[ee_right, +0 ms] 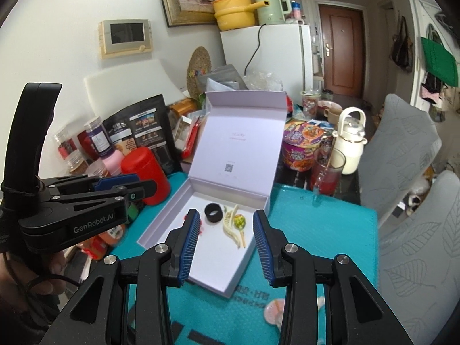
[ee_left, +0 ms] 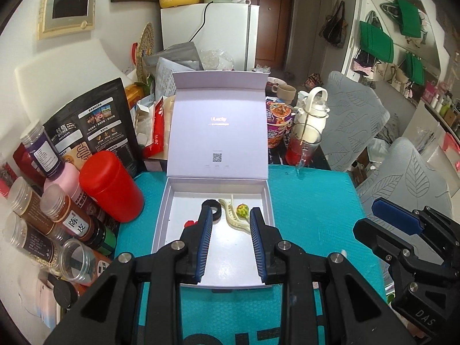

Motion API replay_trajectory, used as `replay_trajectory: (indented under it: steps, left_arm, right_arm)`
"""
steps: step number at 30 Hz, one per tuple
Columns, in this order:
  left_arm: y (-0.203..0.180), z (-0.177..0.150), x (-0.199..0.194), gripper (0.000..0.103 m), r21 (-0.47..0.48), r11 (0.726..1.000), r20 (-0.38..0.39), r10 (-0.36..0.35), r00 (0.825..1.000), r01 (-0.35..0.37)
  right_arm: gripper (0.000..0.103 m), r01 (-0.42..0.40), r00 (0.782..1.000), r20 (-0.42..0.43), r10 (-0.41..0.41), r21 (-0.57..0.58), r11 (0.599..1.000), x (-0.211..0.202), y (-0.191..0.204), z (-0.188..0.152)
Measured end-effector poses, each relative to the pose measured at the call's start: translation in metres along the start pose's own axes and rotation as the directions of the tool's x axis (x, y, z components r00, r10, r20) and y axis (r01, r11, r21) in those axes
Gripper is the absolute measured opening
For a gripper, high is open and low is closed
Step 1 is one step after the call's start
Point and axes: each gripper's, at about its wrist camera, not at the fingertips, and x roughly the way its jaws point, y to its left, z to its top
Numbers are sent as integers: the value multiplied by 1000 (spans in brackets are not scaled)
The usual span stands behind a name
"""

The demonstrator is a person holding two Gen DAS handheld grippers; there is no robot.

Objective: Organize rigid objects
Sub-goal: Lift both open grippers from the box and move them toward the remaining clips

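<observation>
Left tool [ee_left: 231, 212] is hovering over the open white box [ee_left: 164, 210], jaws spread wide, gripping nothing. Inside are lying a black ring [ee_left: 214, 205], cream hair clip [ee_left: 234, 220] and yellow-green lollipop [ee_left: 243, 210]. Right tool [ee_right: 225, 215] is hovering likewise, wide open, empty.

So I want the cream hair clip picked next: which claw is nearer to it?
Left. The left claw hangs over the box, its tips flanking the cream hair clip. The right claw sits further back.
</observation>
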Motion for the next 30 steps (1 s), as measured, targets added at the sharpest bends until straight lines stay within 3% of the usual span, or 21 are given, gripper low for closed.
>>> replay_trajectory:
  steps: [30]
  left_arm:
    - [-108,-99,-82,26,-28,1000,-4,-6,1000,6]
  right_arm:
    - [38,-9,999,-33,9,-2,1000,-129,-41,-98]
